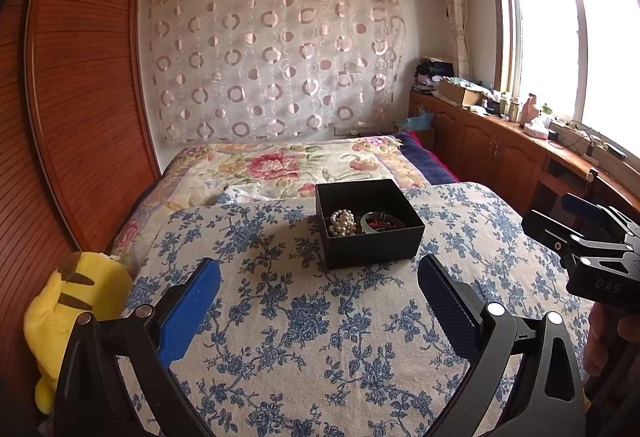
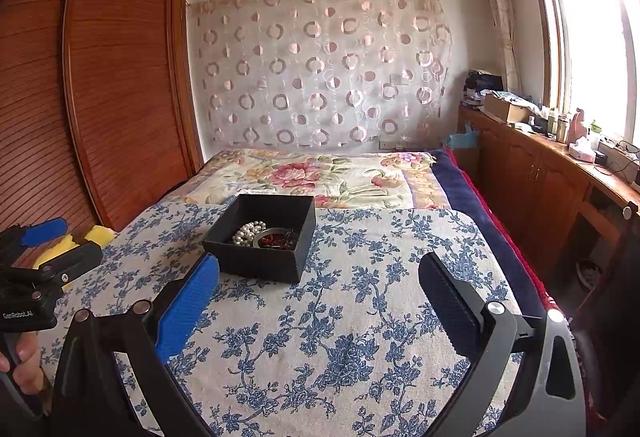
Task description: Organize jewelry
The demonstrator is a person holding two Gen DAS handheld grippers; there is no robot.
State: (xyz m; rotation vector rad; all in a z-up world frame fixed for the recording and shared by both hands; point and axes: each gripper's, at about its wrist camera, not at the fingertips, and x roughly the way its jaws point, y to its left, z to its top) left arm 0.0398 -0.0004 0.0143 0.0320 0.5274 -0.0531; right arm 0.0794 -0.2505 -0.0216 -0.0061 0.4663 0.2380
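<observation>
I can read two marks — "DAS" on the black body of the right gripper (image 1: 592, 237), and "GenRobot.AI" on the left gripper (image 2: 48, 245) — nothing else is legible.

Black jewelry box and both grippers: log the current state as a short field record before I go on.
box: open black jewelry box, no lid in view, on the blue floral cloth over the bed
contents: pearl bracelet, pale green bangle, red beaded piece, all inside the box
left gripper: open, empty, short of the box
right gripper: open, empty, box ahead to its left
nearby: yellow plush toy at the bed's left edge
</observation>
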